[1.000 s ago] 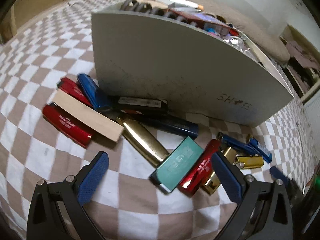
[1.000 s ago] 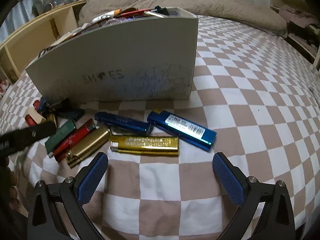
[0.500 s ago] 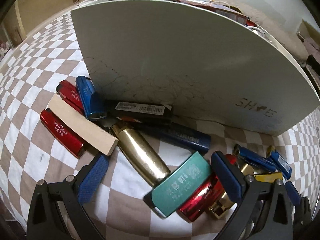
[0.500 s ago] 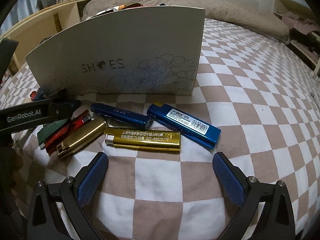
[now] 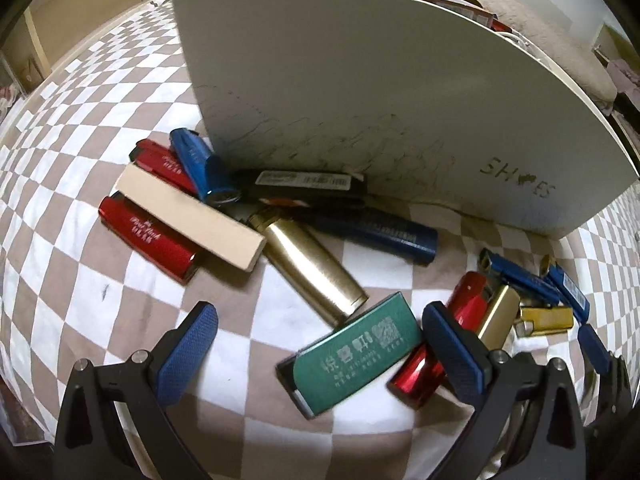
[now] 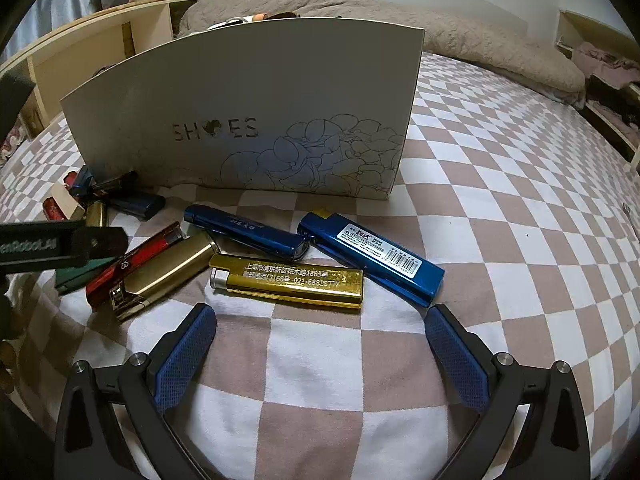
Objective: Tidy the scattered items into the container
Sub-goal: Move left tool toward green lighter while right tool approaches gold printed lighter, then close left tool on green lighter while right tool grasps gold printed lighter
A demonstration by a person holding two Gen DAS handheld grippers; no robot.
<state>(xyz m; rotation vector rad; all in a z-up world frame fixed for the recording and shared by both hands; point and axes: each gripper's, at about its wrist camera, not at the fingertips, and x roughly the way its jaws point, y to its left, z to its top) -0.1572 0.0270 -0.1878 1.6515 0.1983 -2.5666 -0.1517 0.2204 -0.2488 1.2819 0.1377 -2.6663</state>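
Right gripper (image 6: 320, 354), jaws spread and empty, faces the gold lighter (image 6: 288, 282), whose long axis lies crosswise just ahead; left gripper (image 5: 320, 354) likewise open.

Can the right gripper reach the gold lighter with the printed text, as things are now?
Probably yes. The right gripper is open, and the gold lighter lies flat just ahead of it with bare cloth between. The blue lighters behind lie close to it.
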